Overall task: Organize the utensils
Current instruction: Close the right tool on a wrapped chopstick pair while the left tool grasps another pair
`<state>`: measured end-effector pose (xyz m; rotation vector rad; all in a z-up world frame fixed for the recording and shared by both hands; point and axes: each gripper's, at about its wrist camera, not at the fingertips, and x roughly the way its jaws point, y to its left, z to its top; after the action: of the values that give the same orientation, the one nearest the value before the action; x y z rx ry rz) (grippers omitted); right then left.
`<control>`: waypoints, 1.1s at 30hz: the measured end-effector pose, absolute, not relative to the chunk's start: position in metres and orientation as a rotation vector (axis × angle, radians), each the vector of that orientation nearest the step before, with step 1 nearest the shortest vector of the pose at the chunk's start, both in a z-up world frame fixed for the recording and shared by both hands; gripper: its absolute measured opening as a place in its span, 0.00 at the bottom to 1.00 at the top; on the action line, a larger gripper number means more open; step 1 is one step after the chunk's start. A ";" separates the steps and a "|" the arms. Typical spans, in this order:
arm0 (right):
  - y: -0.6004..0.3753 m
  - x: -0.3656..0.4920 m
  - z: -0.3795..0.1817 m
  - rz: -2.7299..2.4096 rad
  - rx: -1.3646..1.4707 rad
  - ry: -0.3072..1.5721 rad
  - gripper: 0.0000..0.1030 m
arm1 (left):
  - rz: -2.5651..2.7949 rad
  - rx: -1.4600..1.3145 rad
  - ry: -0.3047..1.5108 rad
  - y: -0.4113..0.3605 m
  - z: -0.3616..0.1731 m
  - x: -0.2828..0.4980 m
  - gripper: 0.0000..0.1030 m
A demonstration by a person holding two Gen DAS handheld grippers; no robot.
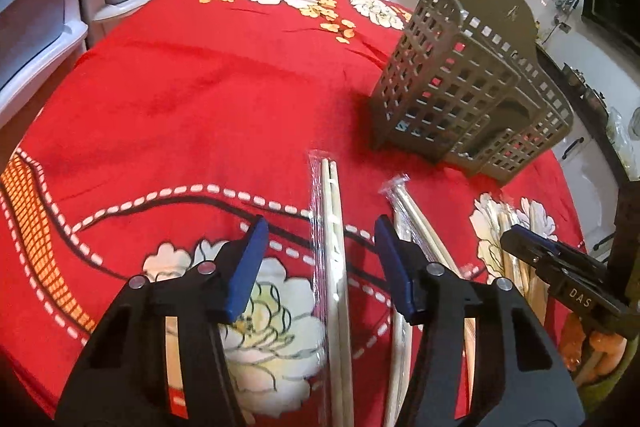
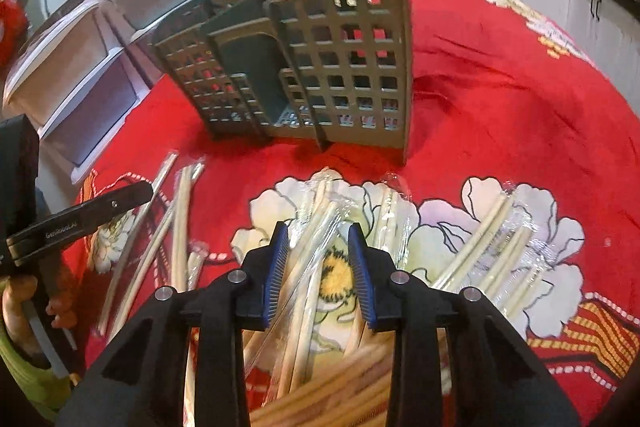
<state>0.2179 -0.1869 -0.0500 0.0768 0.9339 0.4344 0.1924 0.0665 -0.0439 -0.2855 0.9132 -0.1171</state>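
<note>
Red floral cloth (image 1: 192, 99) covers the tabletop; the grey lattice utensil holder (image 1: 460, 87) stands upright at its far side, compartments apparently empty. Wrapped chopstick pairs (image 2: 492, 239) lie scattered on the cloth near the holder, none yet stowed. Left claw (image 1: 320, 267) hangs part-open astride one wrapped pair (image 1: 334, 227), pads clear of it. Right claw (image 2: 320, 271) stands narrower around another wrapped pair (image 2: 308, 267), contact not evident. Sorting appears barely begun.

Red floral tablecloth (image 1: 200, 87), olive lattice caddy (image 2: 320, 67) (blue fingers (image 2: 278, 267)).
</note>
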 end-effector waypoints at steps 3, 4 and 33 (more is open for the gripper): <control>-0.187 0.227 -0.053 0.435 0.101 0.946 0.28 | -0.113 -0.270 0.918 0.066 -0.045 0.200 0.43; -0.187 0.229 -0.054 0.435 0.106 0.949 0.28 | -0.113 -0.269 0.922 0.066 -0.046 0.203 0.43; -0.194 0.234 -0.009 0.561 0.156 0.851 0.01 | -0.122 -0.209 0.869 0.059 -0.017 0.227 0.04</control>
<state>0.2344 -0.1940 -0.0091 0.1557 0.8513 0.5609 0.2267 0.0594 -0.0170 -0.2092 0.8695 -0.1219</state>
